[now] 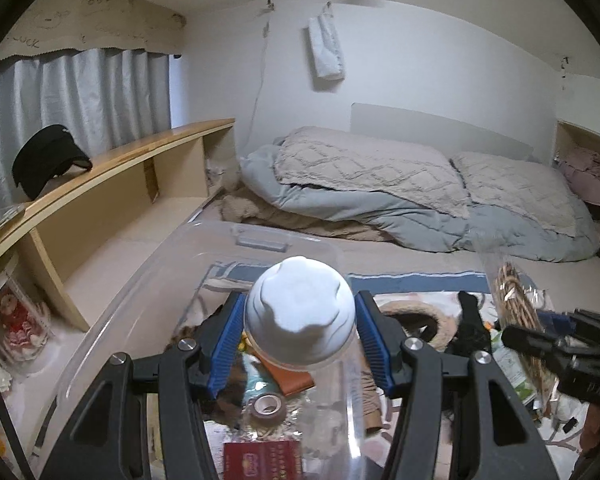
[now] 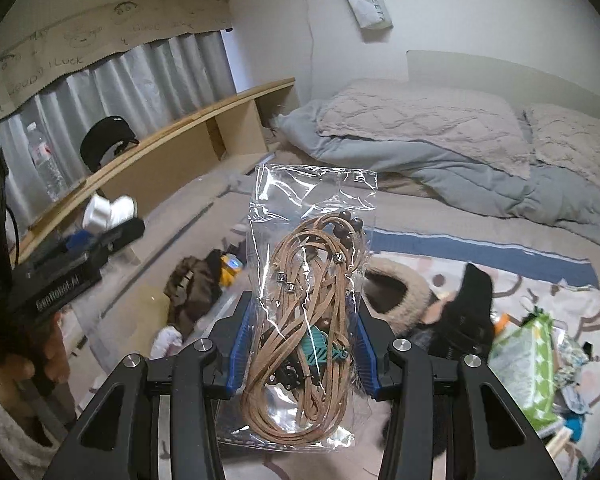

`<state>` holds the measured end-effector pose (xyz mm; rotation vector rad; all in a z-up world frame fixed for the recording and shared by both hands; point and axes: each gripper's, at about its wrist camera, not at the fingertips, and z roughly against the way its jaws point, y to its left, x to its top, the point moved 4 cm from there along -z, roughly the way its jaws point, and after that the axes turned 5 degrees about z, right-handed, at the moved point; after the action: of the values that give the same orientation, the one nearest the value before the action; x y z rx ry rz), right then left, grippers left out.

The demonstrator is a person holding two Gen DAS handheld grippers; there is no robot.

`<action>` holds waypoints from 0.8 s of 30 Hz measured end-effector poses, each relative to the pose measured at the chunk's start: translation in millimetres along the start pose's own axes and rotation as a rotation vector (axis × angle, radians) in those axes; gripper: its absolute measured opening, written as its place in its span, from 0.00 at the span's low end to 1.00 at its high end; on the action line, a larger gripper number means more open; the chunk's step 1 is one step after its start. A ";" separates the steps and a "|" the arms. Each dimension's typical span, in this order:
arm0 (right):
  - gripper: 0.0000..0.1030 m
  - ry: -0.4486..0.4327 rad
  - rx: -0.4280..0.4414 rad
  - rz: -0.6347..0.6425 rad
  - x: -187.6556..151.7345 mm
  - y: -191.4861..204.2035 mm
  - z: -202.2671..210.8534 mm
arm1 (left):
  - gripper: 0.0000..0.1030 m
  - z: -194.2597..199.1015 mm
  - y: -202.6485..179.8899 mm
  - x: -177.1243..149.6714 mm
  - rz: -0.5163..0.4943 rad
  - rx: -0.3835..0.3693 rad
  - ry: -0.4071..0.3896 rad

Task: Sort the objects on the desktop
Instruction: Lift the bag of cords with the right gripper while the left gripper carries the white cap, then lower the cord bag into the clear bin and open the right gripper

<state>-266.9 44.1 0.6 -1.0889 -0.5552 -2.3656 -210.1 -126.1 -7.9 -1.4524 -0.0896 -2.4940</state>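
Clear bottle with white cap [image 1: 300, 316]: held in the left gripper [image 1: 300, 340], blue pads closed to bottle width against its sides just below the cap. Long axis runs along the fingers, cap pointing away toward 12 o'clock, transparent body trailing back toward 6.

Directly beneath the bottle: clear plastic storage bin [image 1: 112, 320], rim arcing from 9 to 12 o'clock. Inside are a tape roll [image 1: 266, 403], a brown leather piece [image 1: 290, 382] and a red packet [image 1: 260, 462]. Judgement: bottle is already over the bin; the drop is mostly downward, so the left hand is the nearer one for the next release.

Right gripper [image 2: 298, 344]: jaws narrowed onto a clear bag of tan leather cords [image 2: 300, 320], lower half pinched between the pads. Bag stands upright, long axis 6 to 12, wooden beads near the top.

From the right wrist view, the left gripper sits at 9 o'clock, well apart, so the bin lies leftward from the bag.

Surroundings: fuzzy slipper [image 2: 396, 292] at 2 o'clock, green wipes pack [image 2: 528, 356] at 3, patterned mat [image 2: 540, 280] underneath.
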 end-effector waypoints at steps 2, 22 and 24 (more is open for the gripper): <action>0.45 -0.004 0.021 -0.001 4.6 5.5 -6.7 | 0.54 -2.1 6.6 -0.6 -0.004 0.022 0.015; 0.44 0.083 0.144 0.010 24.7 90.1 -82.3 | 0.54 -4.0 90.3 -15.9 0.136 0.127 0.009; 0.45 0.111 0.128 -0.003 30.4 94.7 -96.8 | 0.54 -9.5 92.3 -16.5 0.139 0.125 0.008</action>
<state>-287.4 -91.8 -18.7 -0.8958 -0.6586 -2.3409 -187.5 -213.9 -33.7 -1.3511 -0.1357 -2.3388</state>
